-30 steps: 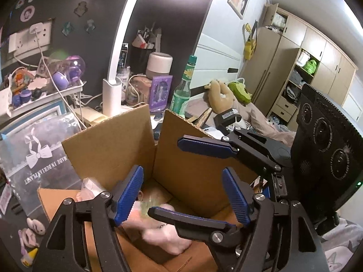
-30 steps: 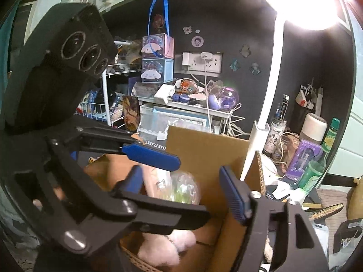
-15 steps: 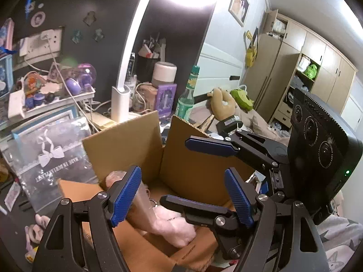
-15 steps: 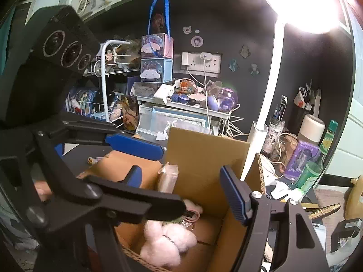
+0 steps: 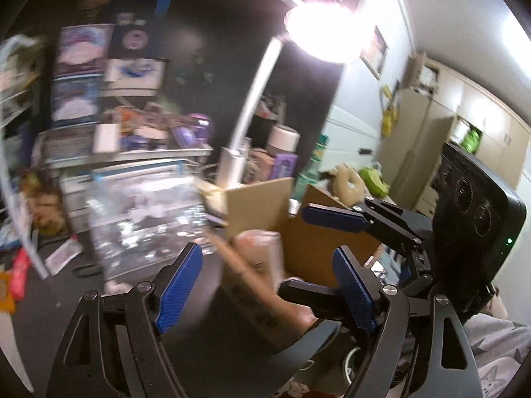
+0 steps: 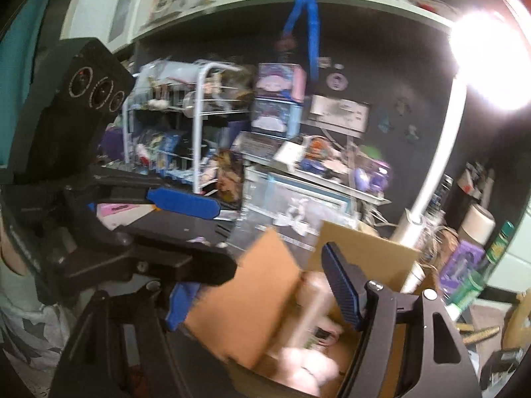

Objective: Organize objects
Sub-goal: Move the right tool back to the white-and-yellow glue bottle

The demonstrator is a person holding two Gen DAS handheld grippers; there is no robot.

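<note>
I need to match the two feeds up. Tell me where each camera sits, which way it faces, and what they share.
Left wrist: on the left gripper, facing forward over the box toward the lamp and wardrobe; its open jaws show, and the right gripper crosses at right.
Right wrist: on the right gripper, facing the box and shelves; its open jaws show, the left gripper at left.
Shared: box, lamp, each other's gripper.
</note>
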